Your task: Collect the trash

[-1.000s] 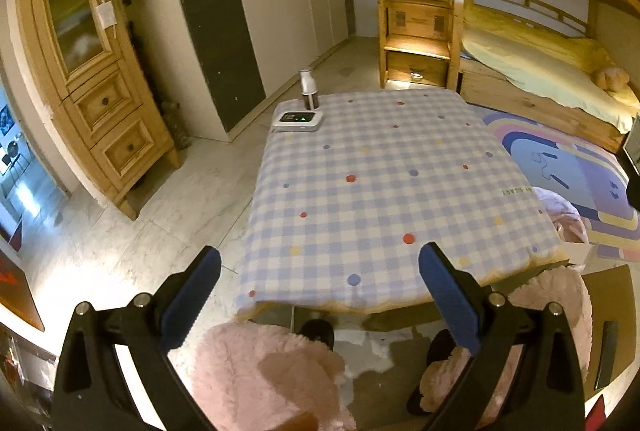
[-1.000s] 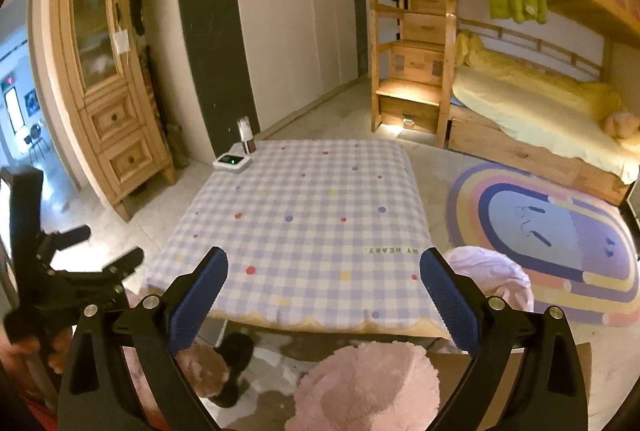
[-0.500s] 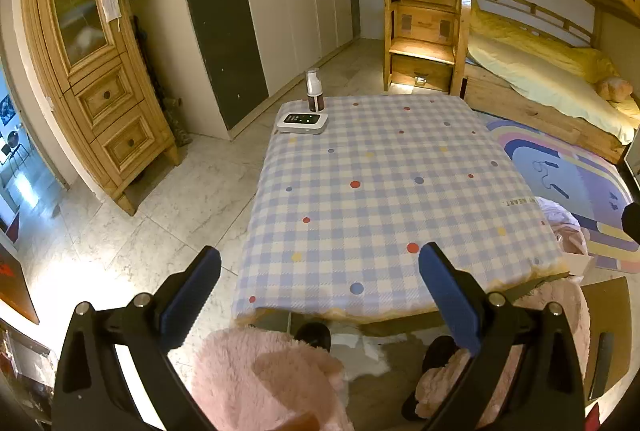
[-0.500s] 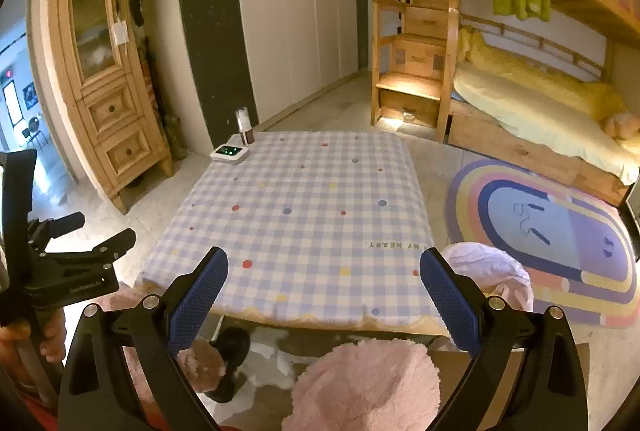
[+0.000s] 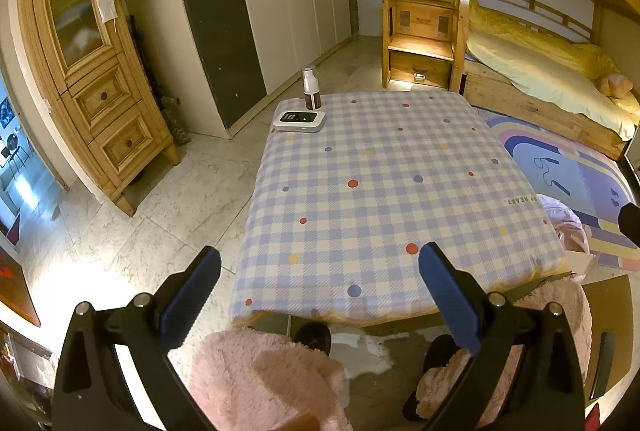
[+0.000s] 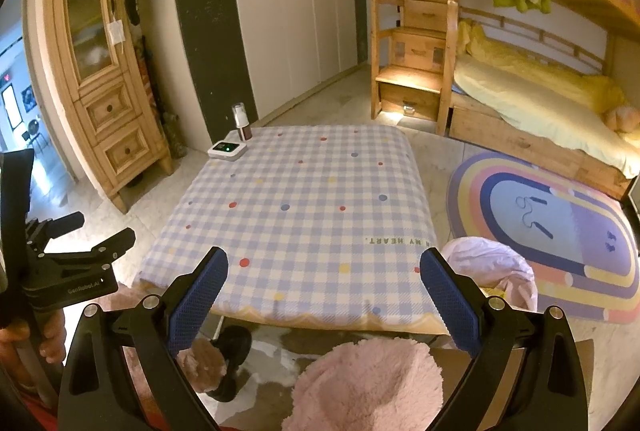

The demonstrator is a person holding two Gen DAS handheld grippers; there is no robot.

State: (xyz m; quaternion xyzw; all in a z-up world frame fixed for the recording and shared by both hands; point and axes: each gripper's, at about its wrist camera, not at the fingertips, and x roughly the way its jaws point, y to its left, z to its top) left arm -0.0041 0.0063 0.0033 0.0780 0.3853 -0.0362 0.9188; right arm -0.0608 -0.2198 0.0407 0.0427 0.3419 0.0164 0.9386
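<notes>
No loose trash shows on the counter [image 5: 380, 199]. Its checked cloth carries only a small white device [image 5: 299, 121] and a bottle [image 5: 311, 95], both at the far-left corner, well ahead of both pairs of fingers. The likeliest thing to collect is the pale crumpled bag [image 6: 490, 263] on the floor, just beyond the counter's near-right corner. It lies just ahead of and a little outside the right gripper [image 6: 322, 295], beyond its right finger, and it shows no clear long axis. From the left gripper [image 5: 318, 295] it sits far off to the right, partly hidden by the counter edge, so the right hand is the nearer one. Whether the bag is the trash itself or its container, I cannot tell.

Both grippers have their fingers spread wide, holding nothing and touching nothing; they hang above the person's pink fleece-covered knees, short of the counter's near edge.
</notes>
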